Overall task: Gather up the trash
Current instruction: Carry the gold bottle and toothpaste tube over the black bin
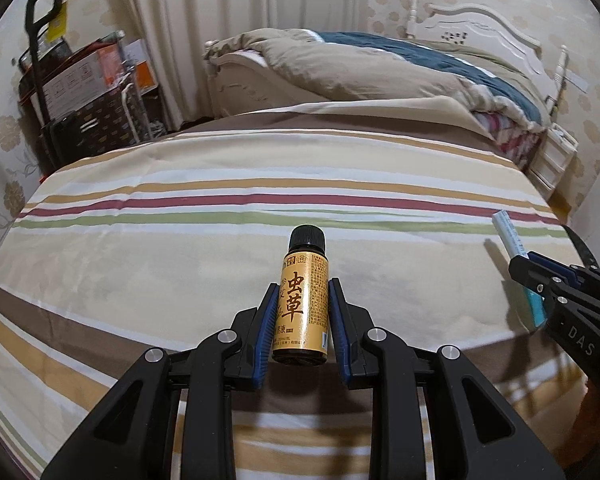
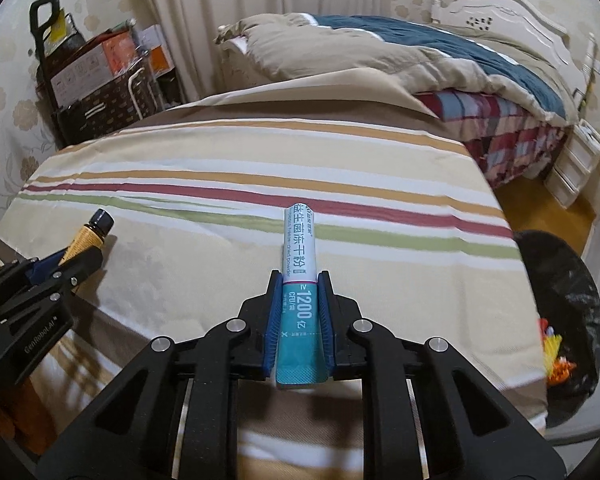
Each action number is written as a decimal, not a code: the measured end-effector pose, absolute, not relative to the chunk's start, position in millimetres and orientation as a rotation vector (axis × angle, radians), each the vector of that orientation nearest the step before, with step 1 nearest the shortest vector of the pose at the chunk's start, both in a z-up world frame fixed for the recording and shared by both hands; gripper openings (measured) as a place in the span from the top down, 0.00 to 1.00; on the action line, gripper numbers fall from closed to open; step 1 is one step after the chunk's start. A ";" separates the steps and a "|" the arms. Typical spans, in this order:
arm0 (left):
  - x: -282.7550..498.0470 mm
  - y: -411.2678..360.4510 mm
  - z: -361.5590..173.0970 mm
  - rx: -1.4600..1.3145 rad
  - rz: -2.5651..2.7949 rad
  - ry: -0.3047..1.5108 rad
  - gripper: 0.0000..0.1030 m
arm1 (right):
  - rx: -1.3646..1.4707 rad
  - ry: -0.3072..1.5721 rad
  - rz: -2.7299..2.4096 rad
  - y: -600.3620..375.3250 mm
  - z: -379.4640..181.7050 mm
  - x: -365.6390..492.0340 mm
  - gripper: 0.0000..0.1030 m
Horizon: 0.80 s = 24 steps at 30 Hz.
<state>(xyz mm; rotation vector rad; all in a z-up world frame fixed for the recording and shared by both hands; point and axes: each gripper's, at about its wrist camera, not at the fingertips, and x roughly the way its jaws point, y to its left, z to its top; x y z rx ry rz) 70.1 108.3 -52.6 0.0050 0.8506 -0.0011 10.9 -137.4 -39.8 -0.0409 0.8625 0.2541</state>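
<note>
My left gripper [image 1: 302, 292] is shut on a small bottle [image 1: 303, 300] with a gold label and a black cap, held above the striped cloth. In the right wrist view the same bottle [image 2: 87, 236] shows at the left in the left gripper [image 2: 74, 256]. A white and teal powder sachet [image 2: 300, 280] stands between the blue pads of my right gripper [image 2: 300, 278], which is shut on it. In the left wrist view the sachet [image 1: 514, 248] and right gripper [image 1: 530, 270] appear at the right edge.
A striped cloth [image 2: 220, 208] covers the surface below both grippers. A bin lined with a black bag [image 2: 564, 280], holding coloured scraps, stands on the floor at the right. Behind is a bed with a rumpled quilt [image 1: 380, 64]. Boxes and a trolley [image 1: 80, 92] fill the left corner.
</note>
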 end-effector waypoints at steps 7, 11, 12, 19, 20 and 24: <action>58.5 69.7 -45.6 0.039 -0.080 0.822 0.74 | 0.024 0.843 0.182 -183.8 -37.8 -9.5 0.83; 53.8 46.0 -42.8 0.053 -0.130 0.809 0.74 | 0.056 0.826 0.128 -213.5 -36.0 -22.8 0.83; 52.4 37.1 -41.8 0.057 -0.149 0.802 0.74 | 0.061 0.823 0.115 -219.7 -35.8 -25.1 0.83; 44.7 -14.9 -38.3 0.087 -0.239 0.777 0.74 | 0.113 0.794 0.008 -275.2 -34.4 -47.9 0.83; 43.7 -21.8 -37.9 0.093 -0.251 0.775 0.74 | 0.116 0.789 -0.012 -283.8 -34.2 -52.0 0.83; 42.2 -58.0 -35.5 0.119 -0.313 0.766 0.74 | 0.147 0.775 -0.064 -314.8 -34.8 -59.1 0.83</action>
